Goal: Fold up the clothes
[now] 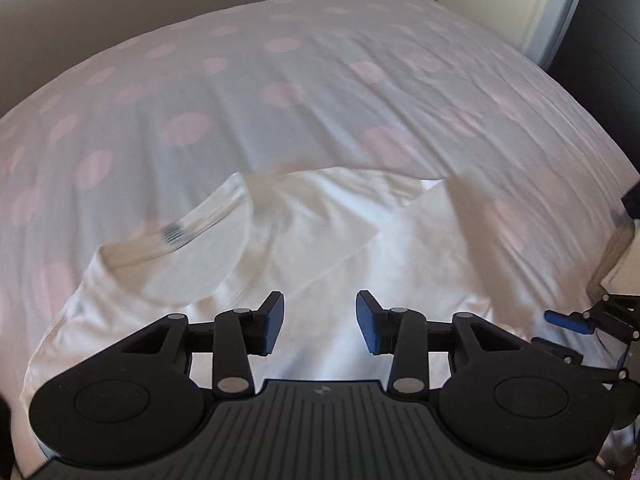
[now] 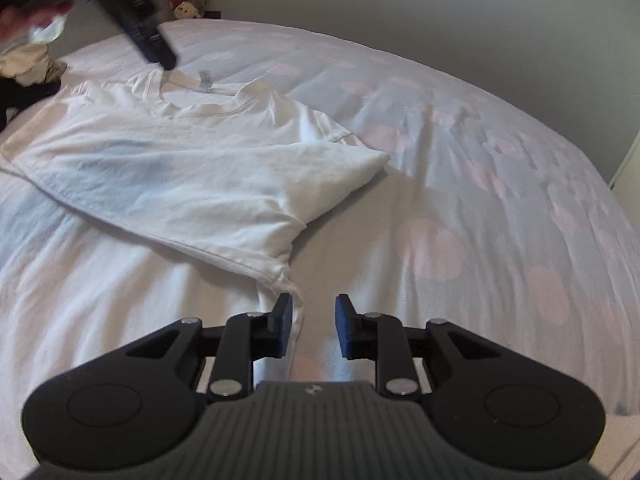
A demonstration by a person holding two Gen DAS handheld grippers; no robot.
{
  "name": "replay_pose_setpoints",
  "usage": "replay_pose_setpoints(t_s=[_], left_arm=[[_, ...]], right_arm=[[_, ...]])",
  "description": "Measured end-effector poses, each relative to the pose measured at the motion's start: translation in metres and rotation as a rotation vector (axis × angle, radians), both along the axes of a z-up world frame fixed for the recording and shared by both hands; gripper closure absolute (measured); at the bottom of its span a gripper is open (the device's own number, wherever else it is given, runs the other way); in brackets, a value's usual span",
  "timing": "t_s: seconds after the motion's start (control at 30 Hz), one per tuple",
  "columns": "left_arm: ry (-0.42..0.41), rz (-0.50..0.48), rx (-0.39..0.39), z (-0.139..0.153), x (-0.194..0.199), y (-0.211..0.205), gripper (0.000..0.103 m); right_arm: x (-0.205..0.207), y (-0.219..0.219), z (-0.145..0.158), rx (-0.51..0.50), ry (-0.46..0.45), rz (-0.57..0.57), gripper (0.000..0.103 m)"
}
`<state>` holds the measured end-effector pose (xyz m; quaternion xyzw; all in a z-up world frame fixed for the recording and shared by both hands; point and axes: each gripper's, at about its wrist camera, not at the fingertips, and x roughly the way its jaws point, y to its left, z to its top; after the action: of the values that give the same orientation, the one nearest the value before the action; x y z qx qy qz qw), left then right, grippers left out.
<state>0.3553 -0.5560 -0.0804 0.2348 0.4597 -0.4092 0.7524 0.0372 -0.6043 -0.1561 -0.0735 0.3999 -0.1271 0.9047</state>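
Left wrist view: the left tongs stand apart with nothing between the pads, hovering over the white T-shirt, which lies on the polka-dot bed. The collar sits just beyond the tongs, to their left. The right tongs show at the shirt's right edge.

Right wrist view: the right tongs are also apart, empty, beside the shirt's hem corner. One side is already folded inward over the body, probably to narrow the shirt for the next fold.
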Motion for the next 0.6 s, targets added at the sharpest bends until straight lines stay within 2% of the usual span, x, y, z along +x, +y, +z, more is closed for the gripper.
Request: replay_pose_setpoints(t_s=[0.1, 0.27, 0.43, 0.6], left_arm=[[0.005, -0.123, 0.034, -0.006, -0.006, -0.050, 0.065], [0.014, -0.254, 0.046, -0.020, -0.009, -0.109, 0.061], [0.015, -0.308, 0.071, -0.047, -0.005, -0.153, 0.057], [0.048, -0.314, 0.075, -0.070, 0.005, -0.173, 0.057]], right_arm=[[0.005, 0.014, -0.005, -0.103, 0.016, 0.068, 0.077], [0.013, 0.034, -0.012, -0.254, 0.023, 0.159, 0.078], [0.014, 0.032, -0.023, -0.254, 0.045, 0.170, 0.079], [0.015, 0.032, -0.023, -0.260, -0.016, 0.174, 0.083]])
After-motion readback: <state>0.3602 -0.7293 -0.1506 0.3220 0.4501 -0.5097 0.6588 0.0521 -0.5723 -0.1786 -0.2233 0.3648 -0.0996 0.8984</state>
